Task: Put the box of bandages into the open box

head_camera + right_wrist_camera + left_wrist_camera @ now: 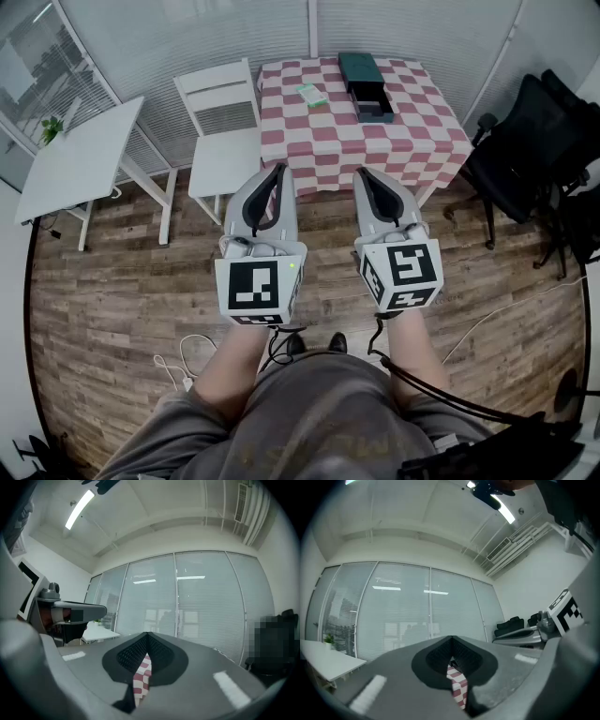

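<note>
A small white and green box of bandages (310, 95) lies on the red-and-white checkered table (375, 141) at the far side of the room. To its right stands the open dark green box (374, 101), with its lid (358, 67) lying just behind it. My left gripper (279, 170) (451, 640) and right gripper (362, 175) (146, 635) are held side by side in front of me, above the wood floor and well short of the table. Both are shut with nothing between the jaws. Only a sliver of checkered cloth shows past the jaws in each gripper view.
A white chair (223, 122) stands left of the checkered table and a white desk (75, 159) further left. Black office chairs (525, 150) are at the right. Cables (187, 361) lie on the wood floor near my feet. Glass walls with blinds stand behind the table.
</note>
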The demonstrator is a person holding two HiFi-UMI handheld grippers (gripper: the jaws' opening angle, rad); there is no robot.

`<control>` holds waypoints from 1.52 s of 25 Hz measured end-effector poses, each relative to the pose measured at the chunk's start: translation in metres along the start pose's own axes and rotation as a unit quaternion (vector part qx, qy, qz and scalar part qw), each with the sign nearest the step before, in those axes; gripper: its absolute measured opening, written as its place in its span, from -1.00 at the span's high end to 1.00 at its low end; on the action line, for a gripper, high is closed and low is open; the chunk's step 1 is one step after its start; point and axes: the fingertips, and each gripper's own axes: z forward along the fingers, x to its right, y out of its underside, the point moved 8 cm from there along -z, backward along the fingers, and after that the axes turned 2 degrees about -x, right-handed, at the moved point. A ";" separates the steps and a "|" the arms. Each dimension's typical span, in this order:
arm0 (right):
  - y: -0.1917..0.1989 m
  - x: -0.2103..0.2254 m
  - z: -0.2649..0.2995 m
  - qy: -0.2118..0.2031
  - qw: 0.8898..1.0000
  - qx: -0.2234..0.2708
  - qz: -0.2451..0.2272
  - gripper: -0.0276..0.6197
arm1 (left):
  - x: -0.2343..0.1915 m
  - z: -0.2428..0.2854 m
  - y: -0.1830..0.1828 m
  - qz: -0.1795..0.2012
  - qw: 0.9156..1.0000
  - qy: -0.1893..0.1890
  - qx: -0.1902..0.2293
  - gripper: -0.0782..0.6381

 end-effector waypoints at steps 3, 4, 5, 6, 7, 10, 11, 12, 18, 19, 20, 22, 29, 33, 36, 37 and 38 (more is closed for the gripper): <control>0.000 0.006 -0.001 0.000 1.000 0.000 -0.001 0.84 | 0.006 0.004 0.000 0.000 1.000 0.001 -0.002 0.78; 0.001 0.009 -0.002 0.000 1.000 0.000 -0.002 0.84 | 0.008 0.005 0.000 0.000 1.000 0.001 -0.001 0.78; 0.002 0.011 -0.002 0.000 1.000 0.000 -0.002 0.84 | 0.010 0.006 0.001 0.000 1.000 0.001 -0.001 0.78; 0.003 0.013 -0.003 0.000 1.000 -0.001 -0.002 0.84 | 0.012 0.007 0.001 0.001 1.000 0.001 -0.002 0.78; 0.004 0.015 -0.004 0.000 1.000 -0.001 -0.001 0.84 | 0.014 0.008 0.002 0.001 1.000 0.001 -0.003 0.78; 0.008 0.023 -0.006 -0.003 1.000 -0.003 0.002 0.84 | 0.022 0.012 0.003 0.002 1.000 -0.002 -0.007 0.78; 0.010 0.026 -0.007 -0.005 1.000 -0.003 0.004 0.84 | 0.025 0.013 0.004 0.002 1.000 -0.004 -0.008 0.78; 0.011 0.029 -0.008 -0.009 1.000 -0.002 0.008 0.84 | 0.028 0.014 0.004 0.001 1.000 -0.007 -0.009 0.78; 0.023 0.049 -0.005 -0.027 0.999 -0.003 0.022 0.83 | 0.045 0.020 0.011 -0.002 1.000 -0.026 -0.016 0.78; 0.027 0.051 -0.002 -0.028 0.999 -0.008 0.024 0.82 | 0.046 0.021 0.014 0.000 0.999 -0.027 -0.021 0.78; 0.029 0.053 0.001 -0.030 0.999 -0.011 0.026 0.82 | 0.047 0.024 0.017 0.000 0.999 -0.028 -0.026 0.78; 0.032 0.056 0.011 -0.035 0.999 -0.015 0.026 0.82 | 0.044 0.031 0.022 -0.002 0.999 -0.032 -0.034 0.78; 0.041 0.061 0.069 -0.043 0.999 -0.024 0.019 0.83 | 0.008 0.075 0.041 -0.003 0.999 -0.042 -0.031 0.78; 0.045 0.074 0.115 -0.037 0.999 -0.034 0.011 0.83 | -0.017 0.119 0.055 -0.018 0.999 -0.035 -0.033 0.78; 0.040 0.084 0.154 -0.027 0.999 -0.035 0.013 0.83 | -0.039 0.156 0.057 -0.013 0.999 -0.026 -0.026 0.78; 0.038 0.087 0.166 -0.024 0.999 -0.033 0.014 0.83 | -0.047 0.167 0.057 -0.011 0.999 -0.023 -0.023 0.78; 0.035 0.089 0.179 -0.021 0.999 -0.032 0.015 0.83 | -0.055 0.179 0.056 -0.009 1.000 -0.020 -0.020 0.78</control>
